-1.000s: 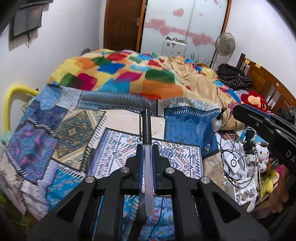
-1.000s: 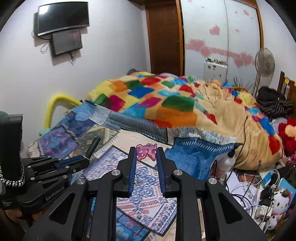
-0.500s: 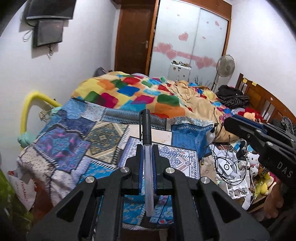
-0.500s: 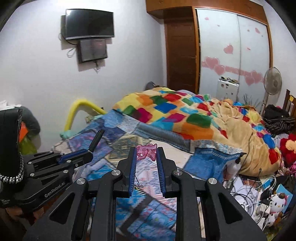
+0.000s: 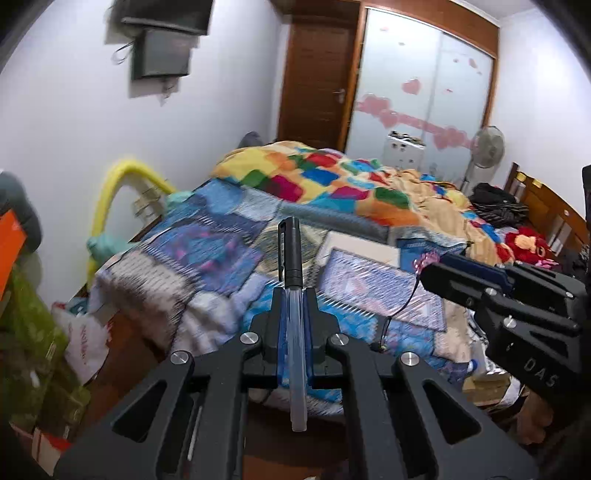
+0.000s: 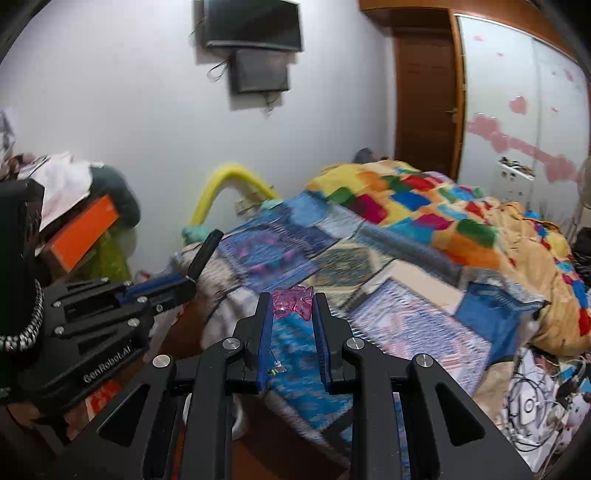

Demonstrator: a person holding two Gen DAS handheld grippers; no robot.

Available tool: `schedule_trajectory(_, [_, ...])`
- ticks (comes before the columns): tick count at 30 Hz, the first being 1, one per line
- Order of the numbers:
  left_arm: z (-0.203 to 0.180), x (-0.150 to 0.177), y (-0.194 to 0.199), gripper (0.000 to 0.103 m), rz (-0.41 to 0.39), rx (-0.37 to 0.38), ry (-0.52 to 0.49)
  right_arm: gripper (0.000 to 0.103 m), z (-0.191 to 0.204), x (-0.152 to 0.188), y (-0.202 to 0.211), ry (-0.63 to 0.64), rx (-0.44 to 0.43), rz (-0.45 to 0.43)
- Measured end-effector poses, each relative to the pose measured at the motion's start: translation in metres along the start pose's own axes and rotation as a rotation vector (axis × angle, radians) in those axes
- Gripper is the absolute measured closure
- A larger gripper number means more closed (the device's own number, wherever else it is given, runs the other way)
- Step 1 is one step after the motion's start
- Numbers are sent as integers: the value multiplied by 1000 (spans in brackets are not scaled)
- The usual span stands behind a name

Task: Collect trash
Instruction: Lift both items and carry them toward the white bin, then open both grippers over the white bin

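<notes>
Your left gripper [image 5: 291,295] is clamped on a pen [image 5: 293,295]; your right gripper [image 6: 291,314] pinches a pink plastic piece [image 6: 291,303] at its fingertips. Both items are collected, but no bin is visible, so disposal remains. Compared with a second earlier, both views have pulled back from the bed [image 5: 236,254], now showing its edge, the yellow tube [image 6: 229,184] and the wall screens [image 6: 255,26].

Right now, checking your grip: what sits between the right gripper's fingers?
A small pink plastic piece, pinched at the tips of the right gripper, seen in the right wrist view.
</notes>
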State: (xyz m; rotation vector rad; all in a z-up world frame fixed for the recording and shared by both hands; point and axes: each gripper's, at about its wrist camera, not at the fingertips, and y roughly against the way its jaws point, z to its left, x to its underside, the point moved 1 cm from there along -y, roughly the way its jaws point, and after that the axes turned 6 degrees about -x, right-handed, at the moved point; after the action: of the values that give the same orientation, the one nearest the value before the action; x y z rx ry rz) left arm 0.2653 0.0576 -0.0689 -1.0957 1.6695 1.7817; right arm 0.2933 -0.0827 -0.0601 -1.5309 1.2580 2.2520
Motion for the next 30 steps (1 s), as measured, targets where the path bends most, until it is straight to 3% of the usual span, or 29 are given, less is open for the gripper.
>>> schedule_trajectory(13, [122, 70, -5, 96, 118, -134, 130, 83, 87, 37, -70, 94, -127, 176])
schedule_trajectory(20, [168, 134, -46, 96, 284, -169, 212, 83, 116, 67, -121, 116, -170, 320])
schedule_trajectory(30, [190, 215, -117, 96, 511, -170, 292, 83, 129, 118, -203, 86, -214, 560])
